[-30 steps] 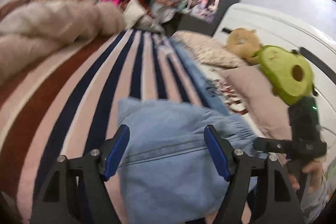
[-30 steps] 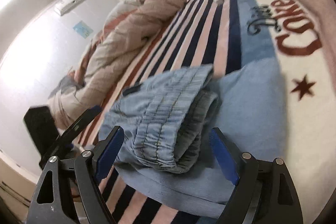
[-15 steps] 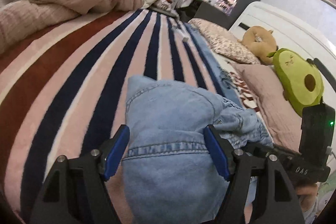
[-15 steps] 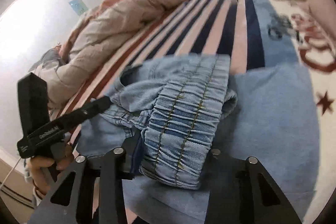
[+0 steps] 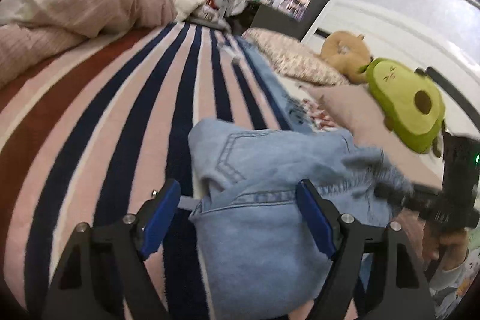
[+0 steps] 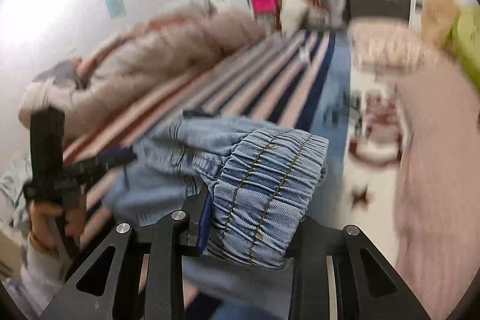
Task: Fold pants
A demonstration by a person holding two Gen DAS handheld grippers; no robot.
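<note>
Right gripper has clamped the waistband and lifted it; left gripper stands wide apart over the denim

Half a second ago the right gripper was just closing on the light blue denim pants; now its blue-padded jaws pinch the gathered elastic waistband and it has risen off the striped pink, navy and rust blanket, so the next fold looks underway. The rest of the pants lies bunched on the blanket. The left gripper, angled low and forward along the bed, has its jaws spread on either side of a seamed denim fold, grasping nothing. The right one tilts up, toward the green avocado plush toy
</note>
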